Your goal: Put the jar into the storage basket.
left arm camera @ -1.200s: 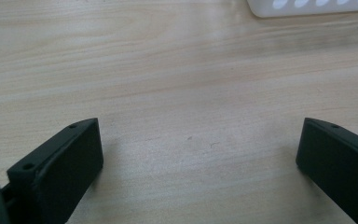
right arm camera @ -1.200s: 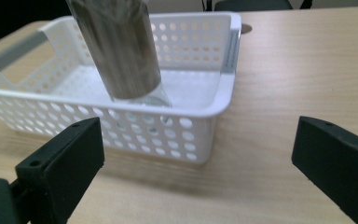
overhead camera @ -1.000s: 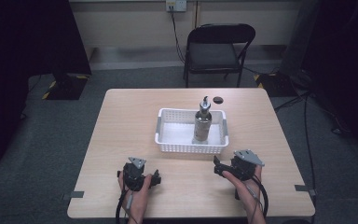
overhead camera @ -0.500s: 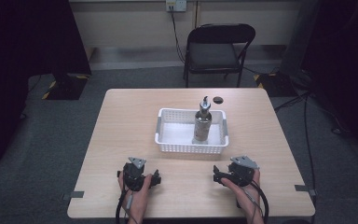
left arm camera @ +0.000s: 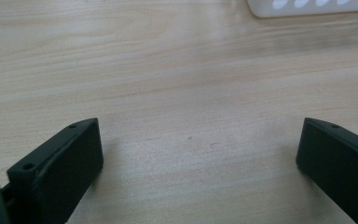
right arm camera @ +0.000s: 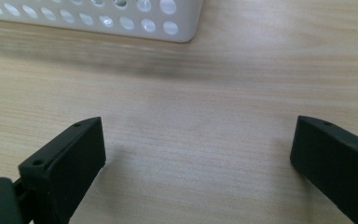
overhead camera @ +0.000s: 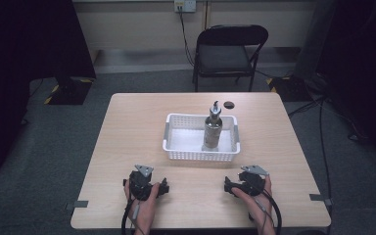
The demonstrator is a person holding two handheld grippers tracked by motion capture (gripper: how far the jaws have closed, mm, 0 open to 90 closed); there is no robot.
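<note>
On my feed the light wooden desk (overhead camera: 127,127) carries one stray item: a small black disc (overhead camera: 229,104) lying close to the far edge, a little right of the middle. Grey brackets sit at the near left corner (overhead camera: 81,204) and the near right corner (overhead camera: 323,198). Beyond the far edge I see a black folding chair (overhead camera: 230,54) on the grey carpet (overhead camera: 39,156), facing the desk. On the wall behind it is a socket (overhead camera: 185,5) with a dark cable (overhead camera: 186,36) hanging down. A black curtain (overhead camera: 24,39) hangs at the left, with yellow-and-black tape (overhead camera: 54,90) on the floor near it.
</note>
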